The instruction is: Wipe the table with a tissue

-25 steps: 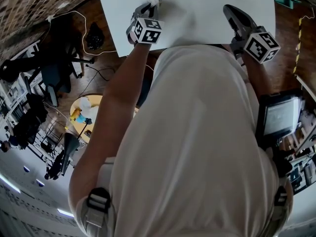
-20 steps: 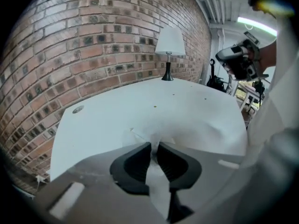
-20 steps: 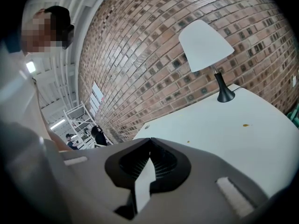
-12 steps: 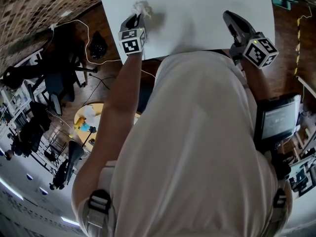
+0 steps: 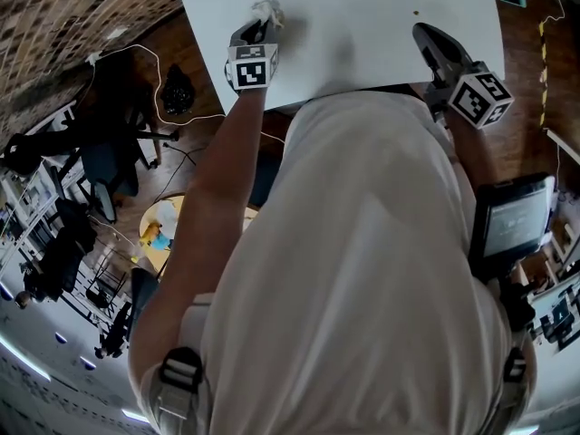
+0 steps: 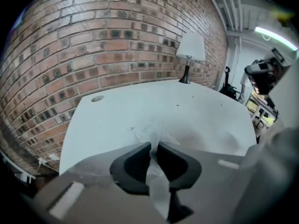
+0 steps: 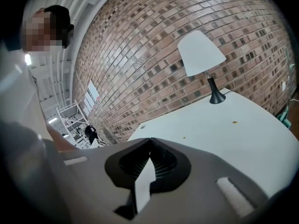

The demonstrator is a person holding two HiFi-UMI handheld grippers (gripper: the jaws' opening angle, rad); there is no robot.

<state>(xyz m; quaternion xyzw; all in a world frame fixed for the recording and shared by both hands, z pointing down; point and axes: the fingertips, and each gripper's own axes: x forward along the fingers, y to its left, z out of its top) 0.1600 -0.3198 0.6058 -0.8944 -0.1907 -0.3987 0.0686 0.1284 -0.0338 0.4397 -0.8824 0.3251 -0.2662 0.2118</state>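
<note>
Because the wipe turns on where the wad sits against the open tabletop, the head view settles that first. The tissue (image 5: pixel 265 10) bunches at the very tip of the left gripper (image 5: pixel 256 29), on the white table (image 5: pixel 381 16) close to its left edge. Almost all of the bare surface lies to the right of the wad and farther from the person. By my judgement, the next stroke has to carry the tissue rightward or away. The right gripper (image 5: pixel 426 34) is over the table's near right part, well apart from the tissue. Of the 2 grippers, the left is plainly the nearer, since it has the tissue.

In the left gripper view, the jaws are pinched onto the tissue. A pale strip runs back between the 2 jaws, and a crumpled tuft fans out just ahead of the tips, lying on the tabletop. The gripper's long axis points across the table toward a lamp (image 6: pixel 190 50) that stands at the far edge before a brick wall (image 6: pixel 93 41). White surface fills the stretch between.

In the right gripper view, the jaws meet at their tips with nothing held. The pale shape behind the tips seems to be only a surface showing through the gap. From this position I judge that it plays no part in the wipe.
</note>
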